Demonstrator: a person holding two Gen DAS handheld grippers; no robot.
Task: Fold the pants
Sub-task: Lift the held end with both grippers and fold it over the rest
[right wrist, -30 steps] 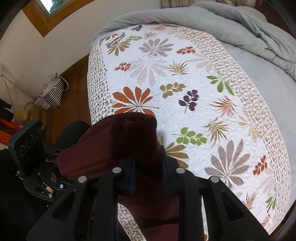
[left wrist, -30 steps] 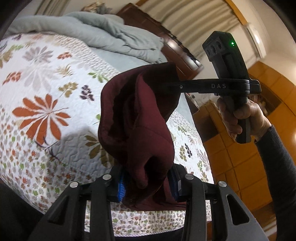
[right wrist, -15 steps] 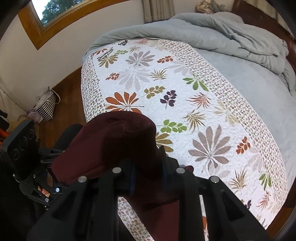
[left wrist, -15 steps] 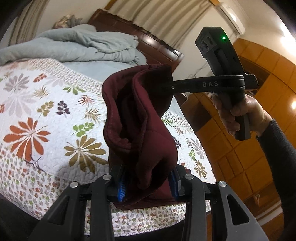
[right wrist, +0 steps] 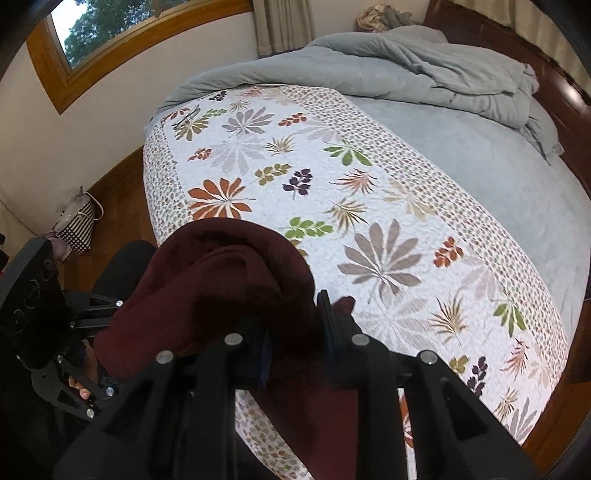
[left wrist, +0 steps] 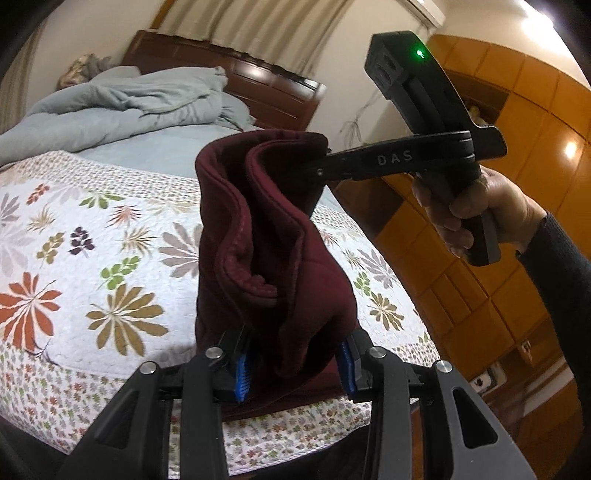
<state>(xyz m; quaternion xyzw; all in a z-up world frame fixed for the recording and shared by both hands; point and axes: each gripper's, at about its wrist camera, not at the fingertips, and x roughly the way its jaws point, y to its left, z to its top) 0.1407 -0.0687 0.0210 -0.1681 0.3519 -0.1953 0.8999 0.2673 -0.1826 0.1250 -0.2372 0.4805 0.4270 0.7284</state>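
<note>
A: Where are the pants [left wrist: 273, 236]?

B: Off the bed, held up in the air between the two grippers. The dark maroon cloth is bunched and doubled over, with its lower part hanging down in front of the floral quilt [left wrist: 110, 236].

A: And the left gripper [left wrist: 293, 363]?

B: Its jaws are partly closed on a thick wad of the cloth. The blue pads [left wrist: 242, 376] press it from both sides.

A: The right gripper [right wrist: 295, 350]?

B: Its jaws are nearly closed, pinching a thinner fold of the same pants. In the left wrist view the right gripper's fingers run in from the right into the upper edge of the cloth, and a hand [left wrist: 480, 214] in a dark sleeve [left wrist: 561, 295] grips the handle.

A: What lies beyond?

B: A crumpled grey duvet [right wrist: 424, 62] is heaped at the far end of the bed, against a dark wooden headboard [left wrist: 236, 77]. In the right wrist view a window [right wrist: 110, 26] sits high on the wall, and a striped bag [right wrist: 77, 229] stands on the wooden floor beside the bed.
</note>
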